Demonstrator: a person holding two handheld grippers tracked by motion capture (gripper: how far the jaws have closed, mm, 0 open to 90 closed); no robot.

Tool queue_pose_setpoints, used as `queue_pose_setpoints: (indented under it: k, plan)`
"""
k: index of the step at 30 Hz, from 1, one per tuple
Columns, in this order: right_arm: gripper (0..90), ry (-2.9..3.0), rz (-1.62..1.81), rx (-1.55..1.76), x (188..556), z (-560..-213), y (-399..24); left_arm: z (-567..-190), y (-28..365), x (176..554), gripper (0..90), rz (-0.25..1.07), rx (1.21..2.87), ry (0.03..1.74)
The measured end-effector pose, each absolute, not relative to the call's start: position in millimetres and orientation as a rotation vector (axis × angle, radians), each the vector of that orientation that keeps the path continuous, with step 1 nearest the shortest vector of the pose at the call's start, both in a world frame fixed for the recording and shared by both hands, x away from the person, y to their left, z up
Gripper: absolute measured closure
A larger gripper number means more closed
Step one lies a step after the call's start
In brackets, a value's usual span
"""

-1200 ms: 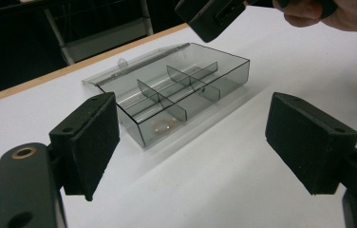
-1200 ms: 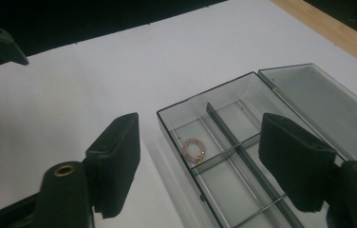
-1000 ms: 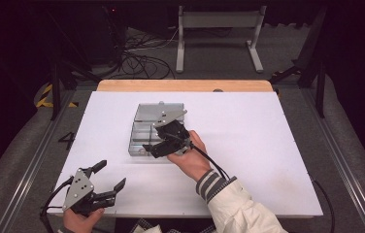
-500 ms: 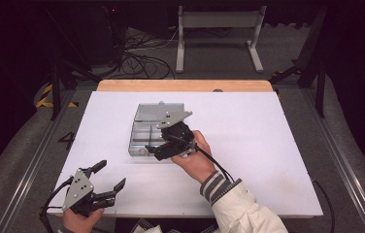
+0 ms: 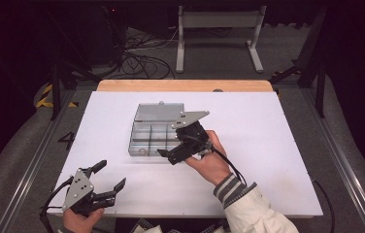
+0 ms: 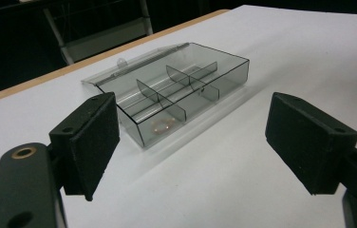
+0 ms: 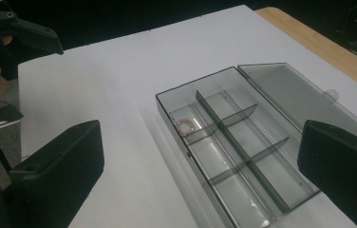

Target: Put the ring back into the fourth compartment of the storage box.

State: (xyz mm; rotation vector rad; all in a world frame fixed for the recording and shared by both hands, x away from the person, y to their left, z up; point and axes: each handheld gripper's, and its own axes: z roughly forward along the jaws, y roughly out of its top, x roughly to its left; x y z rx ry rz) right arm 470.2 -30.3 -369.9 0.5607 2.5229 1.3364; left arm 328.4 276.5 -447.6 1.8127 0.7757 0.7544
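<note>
The clear box (image 5: 152, 132) lies lid-open at centre frame, a small ring (image 7: 186, 126) in its near-left cell; the right gripper (image 5: 176, 154) hovers beside it, fingers spread and empty, likely just released; the left gripper (image 5: 108, 179) waits lower left, fingers apart.
</note>
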Motion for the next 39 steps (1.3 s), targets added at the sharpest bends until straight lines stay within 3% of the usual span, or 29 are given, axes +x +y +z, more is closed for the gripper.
queue_pose_setpoints:
  k: [20,39]
  plan:
    - [1.3,2.393,1.387,0.666,452.0,-380.6,-122.1,-447.6,275.6,328.4,18.9,0.764,1.818,0.778]
    - [0.8,2.37,1.351,0.718,437.7,-413.3,-173.1,-448.3,274.8,328.8,18.8,0.764,1.813,0.789]
